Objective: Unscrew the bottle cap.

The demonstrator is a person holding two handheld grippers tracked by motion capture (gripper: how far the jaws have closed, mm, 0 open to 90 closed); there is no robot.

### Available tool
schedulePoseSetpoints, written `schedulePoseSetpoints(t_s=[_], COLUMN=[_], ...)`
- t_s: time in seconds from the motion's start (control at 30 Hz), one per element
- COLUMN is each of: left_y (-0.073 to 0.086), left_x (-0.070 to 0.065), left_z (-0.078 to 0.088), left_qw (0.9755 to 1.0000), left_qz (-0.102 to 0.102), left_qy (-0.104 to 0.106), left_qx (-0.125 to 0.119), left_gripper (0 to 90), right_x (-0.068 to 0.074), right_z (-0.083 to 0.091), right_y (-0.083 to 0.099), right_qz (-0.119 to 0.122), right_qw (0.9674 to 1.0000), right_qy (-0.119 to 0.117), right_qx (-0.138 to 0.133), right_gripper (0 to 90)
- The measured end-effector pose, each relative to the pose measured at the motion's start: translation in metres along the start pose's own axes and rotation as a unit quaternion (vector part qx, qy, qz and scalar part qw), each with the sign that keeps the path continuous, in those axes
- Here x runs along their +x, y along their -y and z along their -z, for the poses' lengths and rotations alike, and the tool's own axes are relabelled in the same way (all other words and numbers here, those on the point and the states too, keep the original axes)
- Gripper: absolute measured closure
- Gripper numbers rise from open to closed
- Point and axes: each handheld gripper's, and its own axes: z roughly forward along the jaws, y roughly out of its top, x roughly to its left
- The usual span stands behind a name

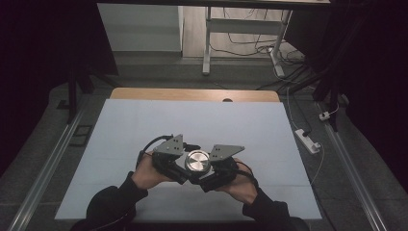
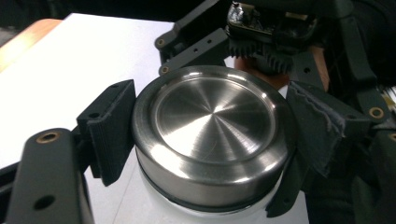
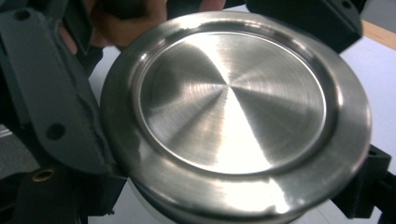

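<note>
near the front edge of the white bench (image 1: 144,125), two tongs are meeting on one steel lid (image 1: 197,160).

the left tongs (image 2: 205,135) are clenching the lid's rim, pads pressing on both sides. the right tongs (image 3: 224,140) are gripping the white container (image 2: 154,205) just under that lid, which is sitting on top of it. both hands are holding close together, almost touching.

The lid (image 2: 212,123) is brushed steel, glossy, with fine radial lines. Black matt plastic jaws carry ribbed pads (image 2: 109,133). The tabletop (image 1: 144,125) looks smooth, matt white.
</note>
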Motion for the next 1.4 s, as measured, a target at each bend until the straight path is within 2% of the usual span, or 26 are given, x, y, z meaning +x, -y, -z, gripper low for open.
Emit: schedulePoseSetpoints(t_s=[0.1, 0.17, 0.23, 0.27, 0.3, 0.33, 0.37, 0.43, 0.47, 0.5, 0.53, 0.57, 0.6, 0.63, 0.67, 0.73, 0.8, 0.9, 0.97, 1.03, 1.1, 1.17, 1.23, 1.3, 1.37, 1.4], left_y=[-0.002, -0.002, -0.003, -0.003, -0.003, -0.004, -0.004, -0.005, -0.005, -0.005, -0.004, -0.003, -0.001, 0.001, 0.003, 0.006, 0.008, 0.01, 0.011, 0.012, 0.012, 0.012, 0.011, 0.01, 0.008, 0.007], left_x=[-0.003, -0.004, -0.005, -0.005, -0.004, -0.002, 0.0, 0.006, 0.009, 0.011, 0.014, 0.016, 0.019, 0.021, 0.022, 0.022, 0.022, 0.019, 0.017, 0.016, 0.015, 0.015, 0.014, 0.011, 0.006, 0.003], left_z=[-0.003, -0.006, -0.008, -0.009, -0.009, -0.009, -0.006, 0.005, 0.011, 0.017, 0.023, 0.027, 0.032, 0.034, 0.036, 0.036, 0.033, 0.025, 0.02, 0.016, 0.015, 0.014, 0.012, 0.008, 0.001, -0.003], left_qw=[0.9996, 0.9988, 0.9973, 0.9967, 0.9965, 0.9968, 0.997, 0.9965, 0.9965, 0.9967, 0.9971, 0.9971, 0.9969, 0.9964, 0.995, 0.9928, 0.9886, 0.9842, 0.9835, 0.9803, 0.9816, 0.9863, 0.9925, 0.9973, 0.9998, 0.9997], left_qz=[0.013, 0.029, 0.051, 0.059, 0.062, 0.064, 0.067, 0.073, 0.072, 0.065, 0.055, 0.048, 0.038, 0.027, 0.012, -0.012, -0.028, -0.049, -0.059, -0.066, -0.065, -0.053, -0.034, -0.013, 0.008, 0.018], left_qy=[-0.025, -0.04, -0.052, -0.056, -0.056, -0.047, -0.034, -0.011, -0.001, -0.003, 0.009, 0.029, 0.047, 0.065, 0.089, 0.114, 0.145, 0.17, 0.171, 0.186, 0.18, 0.156, 0.117, 0.072, 0.015, -0.014], left_qx=[0.004, 0.003, -0.002, -0.003, -0.002, -0.003, -0.016, -0.038, -0.043, -0.048, -0.052, -0.052, -0.051, -0.048, -0.043, -0.034, -0.028, -0.005, 0.007, 0.008, 0.003, -0.002, -0.008, -0.011, -0.01, -0.008], left_gripper=[20.8, 20.8, 20.7, 20.5, 20.5, 20.1, 18.8, 11.4, 4.6, 4.6, 4.9, 5.2, 5.8, 5.8, 7.4, 9.2, 10.2, 12.3, 15.1, 19.3, 20.5, 20.7, 20.8, 20.8, 20.8, 20.7], right_x=[-0.002, -0.003, -0.004, -0.004, -0.004, -0.003, -0.003, -0.003, -0.004, -0.004, -0.006, -0.007, -0.007, -0.007, -0.006, -0.003, 0.001, 0.007, 0.01, 0.012, 0.013, 0.011, 0.007, 0.002, -0.002, -0.004], right_z=[0.0, 0.0, 0.0, -0.001, -0.001, -0.001, -0.001, -0.001, 0.001, 0.001, 0.002, 0.003, 0.004, 0.004, 0.004, 0.003, 0.001, -0.002, -0.002, -0.003, -0.002, -0.002, -0.001, 0.0, 0.001, 0.001], right_y=[0.001, 0.002, 0.002, 0.003, 0.003, 0.003, 0.003, 0.003, 0.003, 0.003, 0.003, 0.003, 0.002, 0.002, 0.002, 0.001, 0.0, 0.0, 0.001, 0.0, 0.0, 0.0, 0.0, 0.0, 0.001, 0.002], right_qz=[-0.009, -0.015, -0.022, -0.03, -0.03, -0.031, -0.029, -0.029, -0.028, -0.028, -0.027, -0.023, -0.014, -0.014, -0.009, 0.004, 0.014, 0.036, 0.046, 0.053, 0.06, 0.053, 0.04, 0.021, 0.003, -0.005], right_qw=[0.9999, 0.9997, 0.9992, 0.9983, 0.9983, 0.9981, 0.998, 0.9983, 0.9989, 0.9989, 0.9992, 0.9995, 0.9997, 0.9997, 0.9994, 0.9982, 0.9965, 0.9939, 0.992, 0.9905, 0.9904, 0.9921, 0.9952, 0.998, 0.9998, 1.0], right_qy=[0.01, 0.021, 0.033, 0.049, 0.049, 0.054, 0.055, 0.05, 0.037, 0.037, 0.026, 0.017, -0.016, -0.016, -0.031, -0.059, -0.083, -0.105, -0.117, -0.126, -0.124, -0.113, -0.09, -0.059, -0.02, 0.003], right_qx=[-0.001, -0.001, -0.003, -0.004, -0.004, -0.005, -0.005, -0.006, -0.009, -0.009, -0.011, -0.012, -0.009, -0.009, -0.01, -0.006, -0.003, 0.005, 0.007, 0.007, 0.01, 0.007, 0.005, 0.003, 0.004, 0.005], right_gripper=[14.3, 14.3, 14.3, 14.3, 14.3, 14.3, 14.3, 14.3, 14.3, 14.3, 14.3, 14.3, 14.3, 14.3, 14.2, 14.3, 14.2, 14.3, 14.3, 14.2, 14.2, 14.2, 14.2, 14.3, 14.3, 14.3])
